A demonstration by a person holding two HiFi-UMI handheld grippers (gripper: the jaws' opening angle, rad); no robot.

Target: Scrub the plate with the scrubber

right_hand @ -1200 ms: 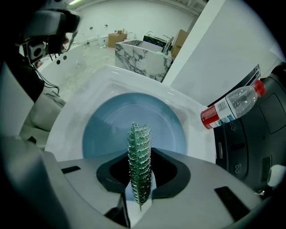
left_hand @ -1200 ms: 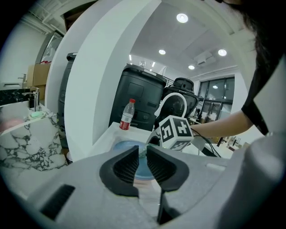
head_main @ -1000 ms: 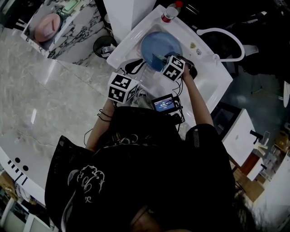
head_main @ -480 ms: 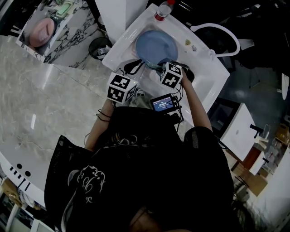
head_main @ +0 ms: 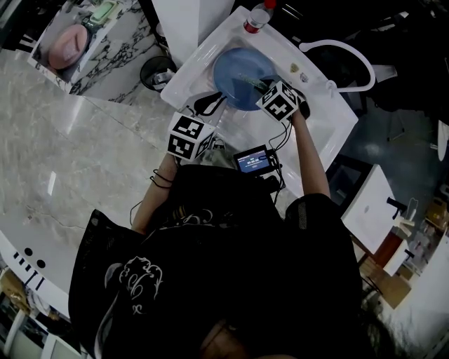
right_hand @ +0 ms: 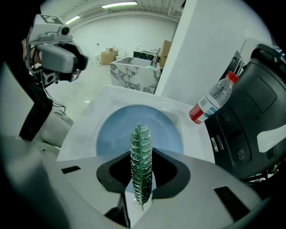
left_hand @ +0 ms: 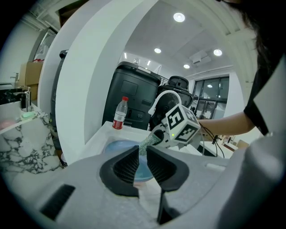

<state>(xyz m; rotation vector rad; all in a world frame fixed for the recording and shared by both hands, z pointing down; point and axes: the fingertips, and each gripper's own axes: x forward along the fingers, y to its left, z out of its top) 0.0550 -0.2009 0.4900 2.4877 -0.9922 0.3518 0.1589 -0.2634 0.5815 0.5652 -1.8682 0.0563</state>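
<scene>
A round blue plate [head_main: 237, 64] lies flat in a white sink [head_main: 319, 123]. My right gripper [head_main: 265, 90] is over the plate's near right edge, shut on a green mesh scrubber [head_main: 252, 82]. In the right gripper view the scrubber [right_hand: 141, 156] stands up between the jaws of the right gripper [right_hand: 141, 176], with the plate [right_hand: 114, 127] below. My left gripper [head_main: 208, 104] hovers at the plate's near left edge. In the left gripper view the left gripper [left_hand: 142, 156] shows its jaws almost together with nothing seen between them. Beyond them are the plate [left_hand: 117, 148] and the scrubber [left_hand: 147, 142].
A clear bottle with a red cap [head_main: 258, 17] stands at the sink's far rim. A white hose loop [head_main: 344, 52] curves at the right. A black bin [head_main: 158, 70] and a marble counter [head_main: 66, 38] are to the left. A small screen [head_main: 254, 161] hangs at the person's chest.
My right gripper has slid with the scrubber from the plate's near edge farther out and to the right. The left gripper has stayed where it was.
</scene>
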